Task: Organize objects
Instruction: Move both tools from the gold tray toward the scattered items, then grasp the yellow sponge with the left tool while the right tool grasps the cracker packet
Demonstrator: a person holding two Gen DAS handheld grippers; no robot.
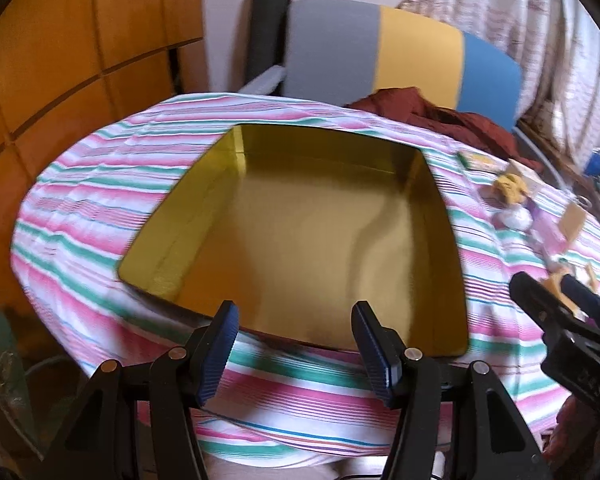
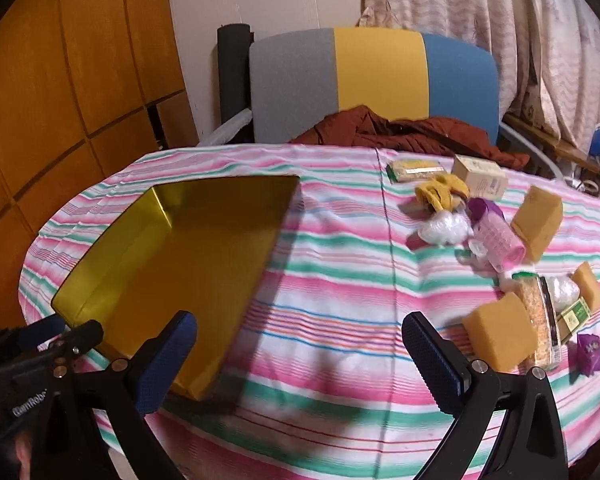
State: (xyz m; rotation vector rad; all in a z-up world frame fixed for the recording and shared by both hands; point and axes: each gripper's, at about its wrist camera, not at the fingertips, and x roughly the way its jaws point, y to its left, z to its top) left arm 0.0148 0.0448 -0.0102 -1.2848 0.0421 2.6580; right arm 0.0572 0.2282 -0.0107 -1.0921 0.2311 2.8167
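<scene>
An empty gold tin box (image 1: 300, 240) sits on the striped tablecloth; it also shows in the right wrist view (image 2: 172, 264) at the left. My left gripper (image 1: 296, 352) is open and empty just in front of the box's near rim. My right gripper (image 2: 300, 360) is open and empty above the cloth, right of the box. Loose items lie at the right: yellow sponges (image 2: 500, 336) (image 2: 538, 222), a pink hair roller (image 2: 498, 240), a yellow cloth (image 2: 440, 192), a clear bag (image 2: 444, 228), a cream carton (image 2: 480, 176), a grain packet (image 2: 538, 320) and a purple sachet (image 2: 590, 352).
A grey, yellow and blue chair back (image 2: 372, 80) stands behind the table with a dark red garment (image 2: 400, 128) on it. Wooden cabinet doors (image 2: 60, 100) are at the left and curtains (image 2: 500, 20) at the right. The table (image 2: 328, 280) edge curves close in front.
</scene>
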